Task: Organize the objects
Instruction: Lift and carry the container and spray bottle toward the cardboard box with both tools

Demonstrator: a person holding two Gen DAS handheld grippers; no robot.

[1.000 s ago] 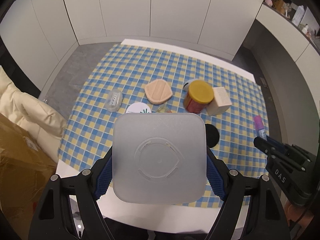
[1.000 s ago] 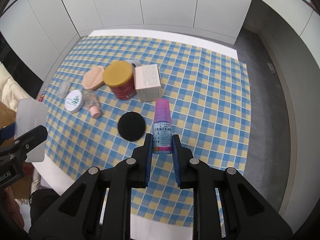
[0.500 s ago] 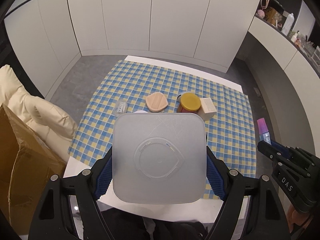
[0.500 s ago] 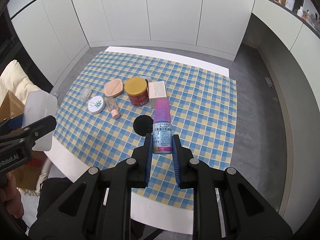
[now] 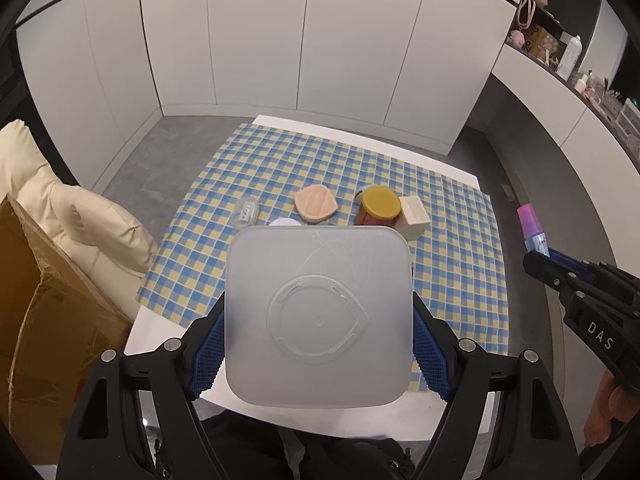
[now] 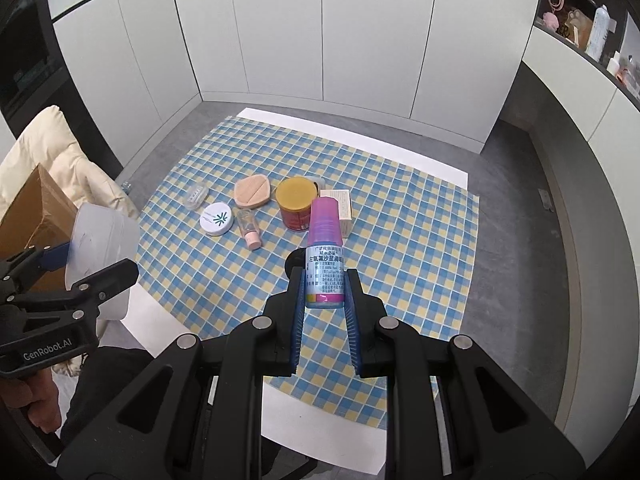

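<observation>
A translucent square container (image 5: 318, 316) sits clamped between the blue pads of the left gripper (image 5: 318, 320), its base with a moulded ring facing the camera, held up in the air above the near edge of the surface (image 5: 168, 328). The jaws stand wide, pressed against the container's two opposite sides. To the right of those jaws, the right gripper (image 6: 323, 280) holds a small bottle (image 6: 325, 256) with a pink-purple cap and a printed blue label; its jaws are closed tight on the bottle's lower body, the cap pointing away from them.

Beyond both sets of jaws, well apart from them, a blue-and-yellow checked cloth (image 6: 400, 208) covers most of the white surface. On it, ahead of the right jaws, lie a red jar with a yellow lid (image 6: 297, 208), a cream carton (image 6: 342, 208) just beside it, a peach-coloured compact (image 6: 251, 191), a round white tin (image 6: 216, 219), a small clear bottle with a pink cap (image 6: 249, 228) lying on its side, and a clear plastic case (image 6: 195, 196) farthest left. A black disc (image 6: 294, 262) shows partly behind the held bottle.

Off to the left of the left jaws stand a brown cardboard box (image 5: 40, 320) and a cream padded chair (image 5: 80, 216). White cabinet doors (image 6: 320, 40) line the far wall.
</observation>
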